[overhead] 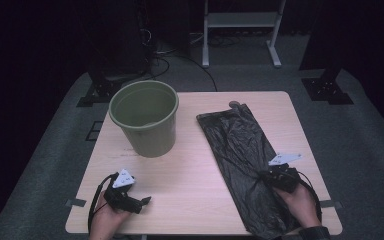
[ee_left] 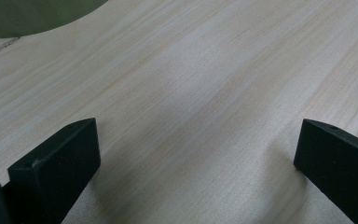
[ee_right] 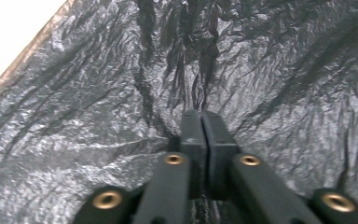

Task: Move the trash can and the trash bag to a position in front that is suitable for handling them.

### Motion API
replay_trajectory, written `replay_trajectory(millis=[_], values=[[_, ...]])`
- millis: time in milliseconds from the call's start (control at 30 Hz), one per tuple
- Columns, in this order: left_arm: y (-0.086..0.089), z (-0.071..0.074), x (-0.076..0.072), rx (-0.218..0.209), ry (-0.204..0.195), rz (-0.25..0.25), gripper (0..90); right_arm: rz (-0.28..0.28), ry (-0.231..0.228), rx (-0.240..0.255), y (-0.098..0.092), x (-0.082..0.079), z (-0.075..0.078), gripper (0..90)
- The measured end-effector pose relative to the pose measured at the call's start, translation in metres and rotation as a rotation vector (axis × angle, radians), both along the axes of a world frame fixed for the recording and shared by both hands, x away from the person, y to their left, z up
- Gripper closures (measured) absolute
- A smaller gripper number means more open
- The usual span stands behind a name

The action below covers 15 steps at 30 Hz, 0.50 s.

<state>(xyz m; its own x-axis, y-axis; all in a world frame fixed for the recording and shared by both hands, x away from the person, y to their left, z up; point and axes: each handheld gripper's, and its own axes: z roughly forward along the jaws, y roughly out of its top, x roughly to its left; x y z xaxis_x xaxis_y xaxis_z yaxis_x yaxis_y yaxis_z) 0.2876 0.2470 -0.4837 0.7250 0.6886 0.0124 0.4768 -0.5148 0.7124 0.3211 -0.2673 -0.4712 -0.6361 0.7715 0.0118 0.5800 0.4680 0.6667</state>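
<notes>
While green bucket (overhead: 144,117) stands empty, black bag (overhead: 240,150) flat

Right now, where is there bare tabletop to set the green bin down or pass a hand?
Bare wood lies between the green bin and the black bag, and ahead of the left gripper. The right side is crowded: the bag covers it, pinched by the right gripper.
</notes>
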Motion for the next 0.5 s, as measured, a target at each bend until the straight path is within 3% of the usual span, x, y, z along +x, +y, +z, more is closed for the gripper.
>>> replay_trajectory(millis=[233, 367, 500], values=[[0.000, 0.000, 0.000, 0.000, 0.000, 0.000, 0.0, -0.023, -0.001, -0.003, -0.008, -0.003, 0.001, 90.0], [0.000, 0.000, 0.000, 0.000, 0.000, 0.000, 0.0, -0.054, 0.000, 0.002, -0.027, -0.011, 0.000, 90.0], [0.000, 0.000, 0.000, 0.000, 0.000, 0.000, 0.0, -0.088, -0.003, 0.017, -0.053, -0.030, 0.003, 86.4]])
